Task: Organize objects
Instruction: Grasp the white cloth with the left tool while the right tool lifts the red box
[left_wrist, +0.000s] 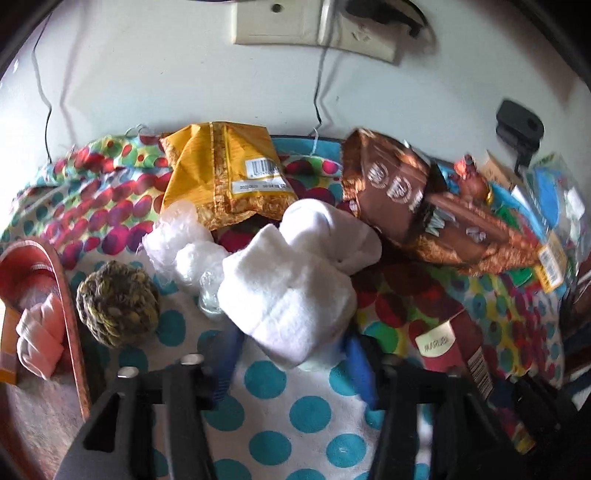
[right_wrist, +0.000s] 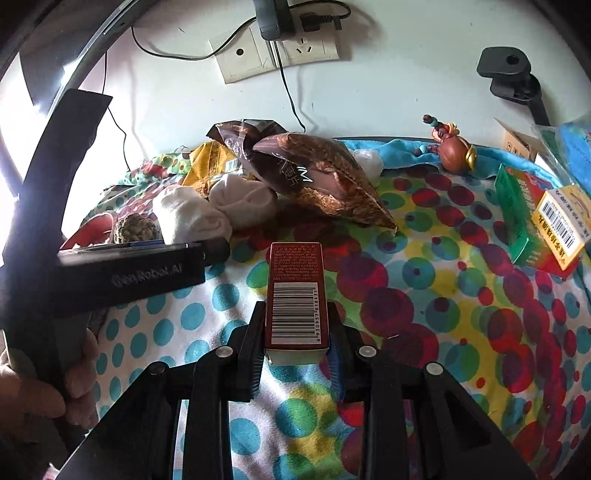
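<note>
Between the right gripper's (right_wrist: 295, 332) black jaws we find a dark red cardboard carton (right_wrist: 297, 295) with a white barcode panel, clamped by its near end and held just above the spotted, multicoloured cloth (right_wrist: 424, 295). We note the left gripper (left_wrist: 291, 354) with its blue-padded fingers (left_wrist: 360, 365) on either side of a white rolled sock (left_wrist: 288, 291); whether the pads press on it we cannot tell. Beside the sock lie crumpled clear plastic (left_wrist: 177, 243) and an olive braided rope ball (left_wrist: 118, 308). Behind it rest a yellow foil snack bag (left_wrist: 225, 173) and a brown foil snack bag (left_wrist: 424, 206). A second red carton (left_wrist: 454, 350) lies to the sock's right.
</note>
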